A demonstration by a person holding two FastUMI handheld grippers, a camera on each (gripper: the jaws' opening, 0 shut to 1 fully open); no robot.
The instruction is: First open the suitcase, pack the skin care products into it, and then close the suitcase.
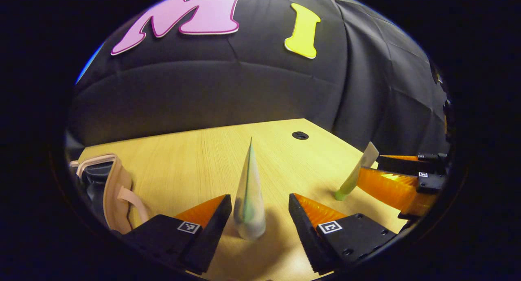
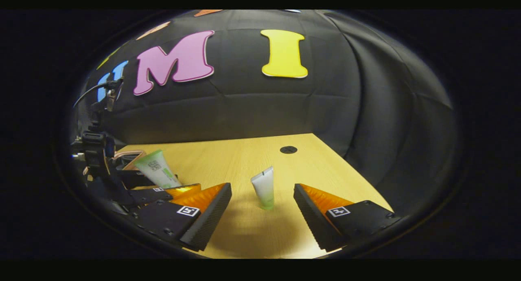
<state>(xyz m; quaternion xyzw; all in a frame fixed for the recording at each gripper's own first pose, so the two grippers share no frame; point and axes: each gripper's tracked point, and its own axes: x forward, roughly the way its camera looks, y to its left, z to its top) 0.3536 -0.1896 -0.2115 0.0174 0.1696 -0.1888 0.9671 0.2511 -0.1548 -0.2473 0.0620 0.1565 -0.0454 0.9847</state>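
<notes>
Left gripper view is showing the left gripper (image 1: 260, 216) hanging low over the wooden table (image 1: 191, 159), its jaws spread wide and gripping nothing — a large tube (image 1: 250, 195) is standing cap-down between the fingers, touching neither. Left of that tube, at the table's edge, the pink suitcase (image 1: 110, 191) is lying with its lid apparently raised, though the inside is too dark to judge. Right of the tube, a small tube (image 1: 356, 173) is leaning beside the other gripper's finger; whether it is touching is hard to tell. Right gripper view is showing the right gripper (image 2: 262, 214) also spread open and level with the table, with the small tube (image 2: 264, 188) standing upright on its green cap just ahead of the fingertips, clear of both. Left of it, the large tube (image 2: 156, 169) is rising among the left gripper's fingers. Both tubes are probably light, soft and squashy — likely to topple at a nudge, so a gentle pinch low across the firmer body near the cap seems wisest.
</notes>
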